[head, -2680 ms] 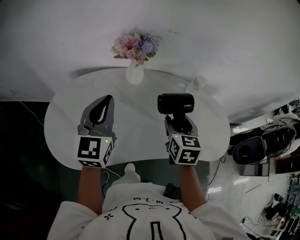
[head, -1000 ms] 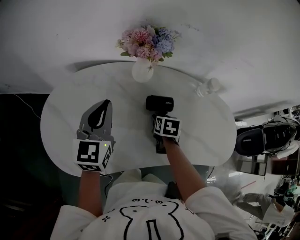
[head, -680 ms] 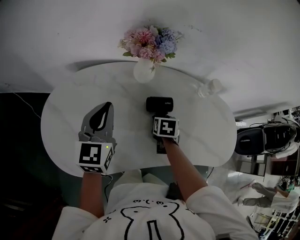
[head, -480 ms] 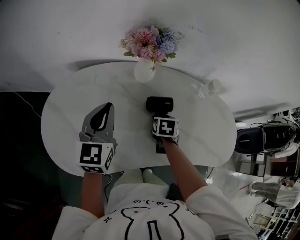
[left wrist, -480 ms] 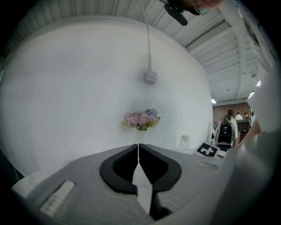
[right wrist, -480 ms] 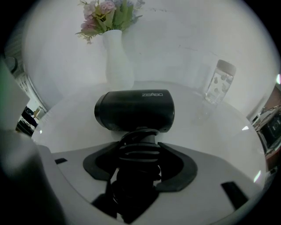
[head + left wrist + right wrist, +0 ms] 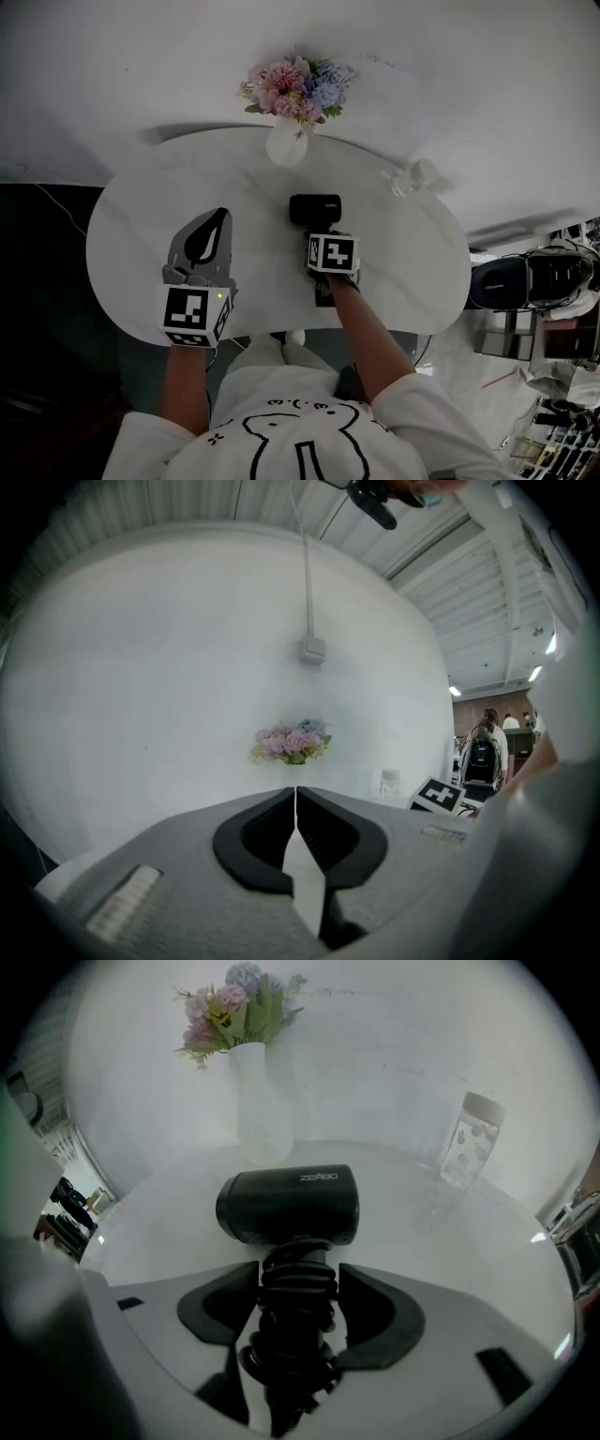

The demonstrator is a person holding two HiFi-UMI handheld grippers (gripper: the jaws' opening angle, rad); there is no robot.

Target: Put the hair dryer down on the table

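Note:
A black hair dryer (image 7: pixel 315 208) lies low over the middle of the white oval table (image 7: pixel 403 262), its barrel crosswise and pointing left. My right gripper (image 7: pixel 322 234) is shut on the cord-wrapped handle. In the right gripper view the hair dryer (image 7: pixel 289 1206) fills the centre, and the right gripper (image 7: pixel 298 1283) presses both pads against the coiled cord. I cannot tell whether the barrel touches the tabletop. My left gripper (image 7: pixel 210 225) hovers over the table's left part, shut with nothing in it. The left gripper (image 7: pixel 296 794) shows its jaws meeting.
A white vase (image 7: pixel 287 145) of pink and blue flowers stands at the table's far edge, also the vase (image 7: pixel 261 1110) just behind the dryer. A clear bottle (image 7: pixel 412 176) stands at the far right, the same bottle (image 7: pixel 466 1143). A wall is right behind the table.
Since 2.7 s ago my right gripper has carried the hair dryer forward and down towards the table's middle. Over the last second it has barely moved. The left gripper stays put.

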